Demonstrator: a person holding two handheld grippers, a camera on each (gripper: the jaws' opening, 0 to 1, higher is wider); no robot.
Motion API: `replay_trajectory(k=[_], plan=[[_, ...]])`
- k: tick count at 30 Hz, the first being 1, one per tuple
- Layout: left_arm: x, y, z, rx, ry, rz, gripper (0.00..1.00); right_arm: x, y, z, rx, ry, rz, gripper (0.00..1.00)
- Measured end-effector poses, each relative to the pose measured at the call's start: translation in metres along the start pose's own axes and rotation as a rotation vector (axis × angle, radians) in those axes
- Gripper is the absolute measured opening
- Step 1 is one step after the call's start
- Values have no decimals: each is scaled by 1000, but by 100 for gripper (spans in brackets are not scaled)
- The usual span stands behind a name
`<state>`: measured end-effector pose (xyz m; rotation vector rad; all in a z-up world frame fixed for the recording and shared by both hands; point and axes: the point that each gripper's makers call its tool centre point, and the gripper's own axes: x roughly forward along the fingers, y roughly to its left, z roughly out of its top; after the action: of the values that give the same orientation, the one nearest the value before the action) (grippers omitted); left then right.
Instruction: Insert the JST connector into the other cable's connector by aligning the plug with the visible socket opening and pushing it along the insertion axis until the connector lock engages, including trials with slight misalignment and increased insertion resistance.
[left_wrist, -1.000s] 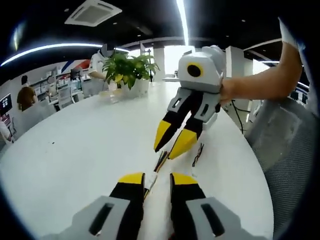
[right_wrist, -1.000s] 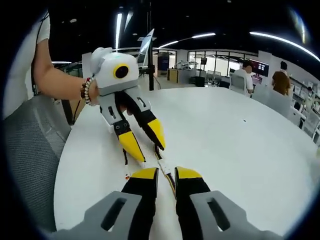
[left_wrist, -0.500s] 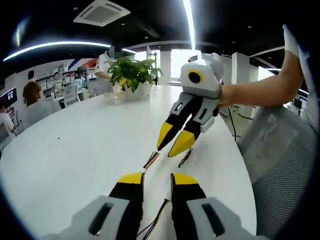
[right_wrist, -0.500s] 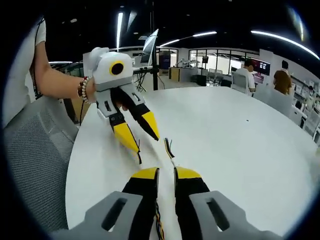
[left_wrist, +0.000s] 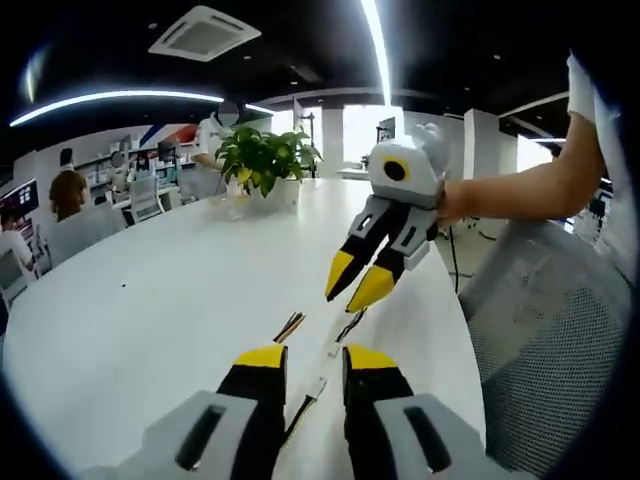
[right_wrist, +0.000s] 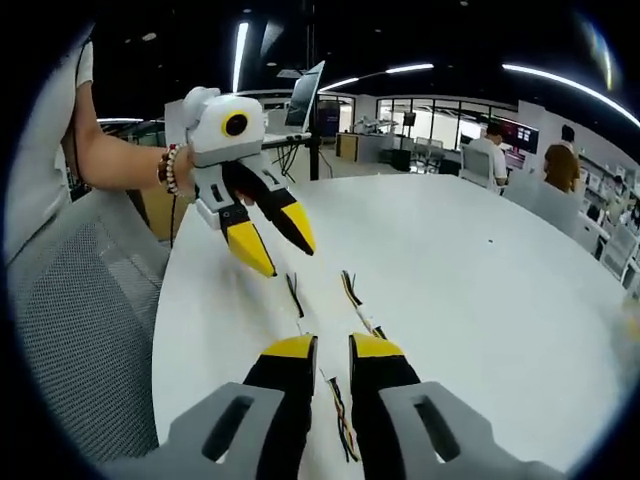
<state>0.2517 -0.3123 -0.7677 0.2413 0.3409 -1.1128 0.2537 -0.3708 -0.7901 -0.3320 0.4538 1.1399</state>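
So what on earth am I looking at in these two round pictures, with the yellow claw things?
Those are hand tools, not a robot. A person holds a white two-jaw gripper with black and yellow tips in each hand, and each one carries a fisheye camera looking along its own jaws.

In the left gripper view, the left gripper rises from the bottom and the right gripper comes in from the right, held by the person's hand. The right gripper view is the reverse.

Both hover above a large round white table. On it lie thin multicoloured wire cables with small connectors. Both pairs of jaws stand apart, and neither seems to hold anything. A green potted plant stands further back.
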Motion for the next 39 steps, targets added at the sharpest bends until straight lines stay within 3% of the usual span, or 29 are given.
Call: replay_trajectory(k=[8, 10, 22, 25, 26, 28, 39], plan=[[8, -1, -9, 20, -5, -1, 20, 8, 6, -17, -21, 64, 25, 12], [12, -2, -22, 15, 47, -15, 20, 10, 7, -21, -17, 74, 35, 12], [27, -6, -42, 52, 104, -25, 19, 20, 0, -49, -4, 135, 34, 11], [32, -6, -49, 57, 120, -11, 19, 22, 2, -50, -14, 141, 42, 11], [34, -2, -51, 59, 119, 20, 19, 22, 2, -50, -15, 139, 42, 11], [37, -6, -57, 70, 132, 6, 18, 24, 1, -49, -15, 134, 38, 11], [40, -3, -58, 8, 98, 15, 14, 27, 1, -49, -33, 129, 46, 10]])
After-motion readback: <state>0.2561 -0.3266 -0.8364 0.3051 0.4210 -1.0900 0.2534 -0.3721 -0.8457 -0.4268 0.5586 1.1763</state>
